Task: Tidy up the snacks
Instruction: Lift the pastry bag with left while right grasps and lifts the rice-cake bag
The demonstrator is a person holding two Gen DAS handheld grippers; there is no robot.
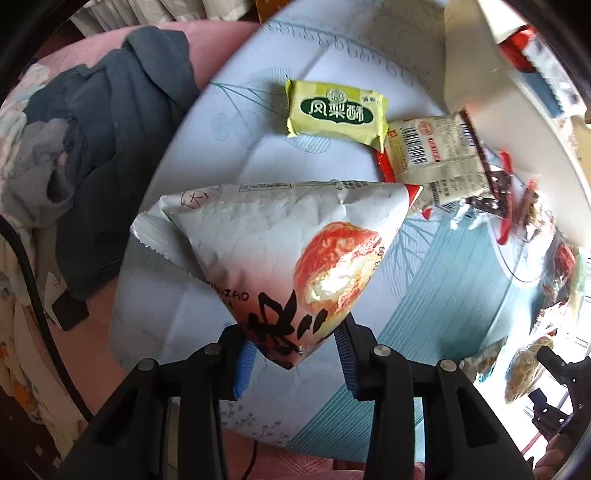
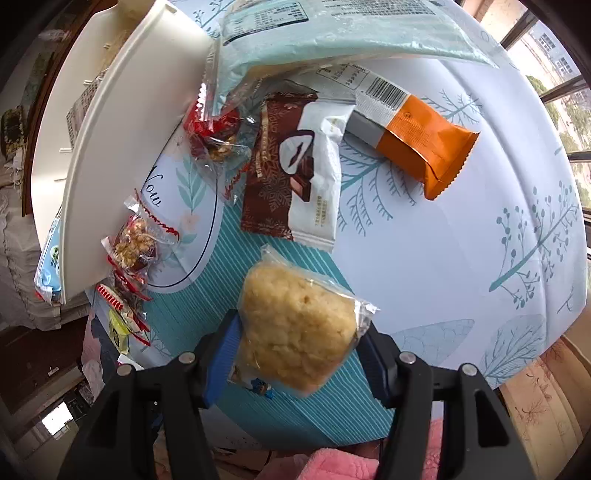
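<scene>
A: Where do the snacks stand?

B: The left gripper (image 1: 293, 354) pinches the bottom corner of a white pouch printed with a red date (image 1: 273, 254), lifted over the patterned cloth (image 1: 207, 306). Its blue pads press on the pouch from both sides.

A: And the other hand?

B: The right gripper (image 2: 295, 354) clamps a clear-wrapped crumbly pastry (image 2: 299, 328), its jaws closed against the wrapper, held above the teal striped part of the cloth.

A: What lies on the surface?

B: In the left view, a yellow pineapple-cake packet (image 1: 336, 110) lies flat beyond the pouch, and just beside it a beige packet with a barcode (image 1: 432, 155) rests on a red wrapper. In the right view, a brown and white chocolate packet (image 2: 291, 166) lies ahead of the pastry, with an orange packet (image 2: 424, 144) to its right, partly overlapping at the top. A pale green bag (image 2: 332, 33) sits behind them.

A: Anything near the edge?

B: Small clear packs with red trim (image 2: 136, 240) lie along a white tray (image 2: 122, 147), whose rim runs down the left side. Dark blue clothing (image 1: 110, 147) is heaped on the pink bedding in the left view.
</scene>
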